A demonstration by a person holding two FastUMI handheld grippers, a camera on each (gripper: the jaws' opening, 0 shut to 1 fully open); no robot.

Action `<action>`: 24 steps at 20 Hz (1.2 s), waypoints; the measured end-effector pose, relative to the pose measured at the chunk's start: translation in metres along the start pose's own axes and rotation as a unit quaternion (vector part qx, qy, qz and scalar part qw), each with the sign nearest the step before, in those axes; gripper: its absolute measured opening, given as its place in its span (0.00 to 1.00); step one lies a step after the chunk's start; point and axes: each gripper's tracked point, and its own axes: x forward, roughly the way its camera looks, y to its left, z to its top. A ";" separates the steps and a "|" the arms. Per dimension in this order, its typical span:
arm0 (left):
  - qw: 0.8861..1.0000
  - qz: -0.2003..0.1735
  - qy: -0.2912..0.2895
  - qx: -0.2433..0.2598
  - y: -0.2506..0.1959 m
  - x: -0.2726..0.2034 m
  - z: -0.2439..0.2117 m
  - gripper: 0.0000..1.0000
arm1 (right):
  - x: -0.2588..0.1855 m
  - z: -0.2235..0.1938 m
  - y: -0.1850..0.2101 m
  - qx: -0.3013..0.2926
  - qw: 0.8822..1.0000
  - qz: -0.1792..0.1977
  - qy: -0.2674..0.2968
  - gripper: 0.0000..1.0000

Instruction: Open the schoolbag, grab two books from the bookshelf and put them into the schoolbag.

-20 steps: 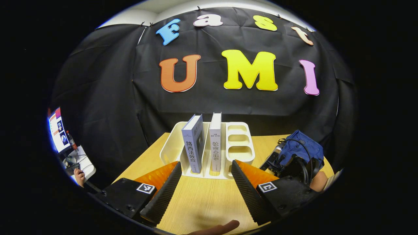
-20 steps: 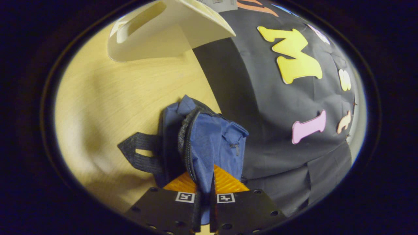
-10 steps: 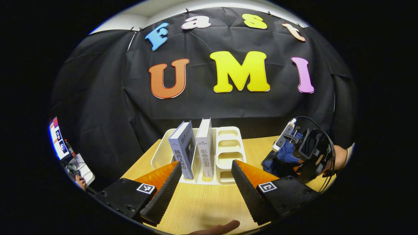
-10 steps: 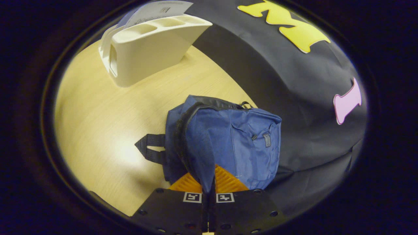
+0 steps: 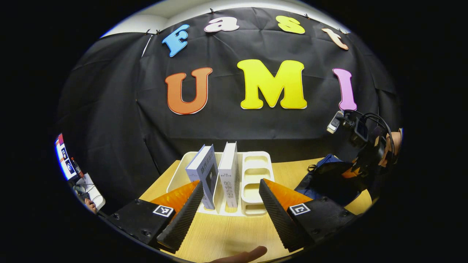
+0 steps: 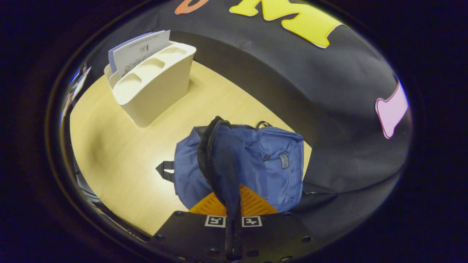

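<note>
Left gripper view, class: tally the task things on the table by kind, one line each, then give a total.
Books: 2
Bookshelf: 1
Schoolbag: 1
Total: 4

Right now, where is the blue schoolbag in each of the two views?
Left gripper view: schoolbag at far right on the table, below the right gripper.
Right gripper view: schoolbag at lower centre, its flap pinched.
Shared landmark: the white bookshelf.

I hold my left hand-held gripper (image 5: 228, 210) level with fingers spread wide; my right hand-held gripper (image 6: 233, 204), at 3 o'clock, is raised and clamped.
</note>
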 end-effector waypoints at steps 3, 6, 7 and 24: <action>1.000 -0.006 0.005 -0.007 0.001 0.021 0.021 0.98 | -0.013 0.006 -0.020 0.016 1.000 0.017 -0.004 0.01; 0.999 -0.008 0.038 -0.005 0.005 0.051 0.034 0.98 | -0.020 0.009 -0.037 0.023 0.999 0.035 -0.006 0.01; 0.998 -0.022 0.060 -0.011 0.000 0.062 0.035 0.99 | -0.023 0.010 -0.044 0.023 0.999 0.036 -0.008 0.01; 0.922 -0.045 0.379 0.061 0.000 0.185 -0.027 0.91 | -0.033 0.008 -0.084 0.058 0.993 0.097 -0.038 0.01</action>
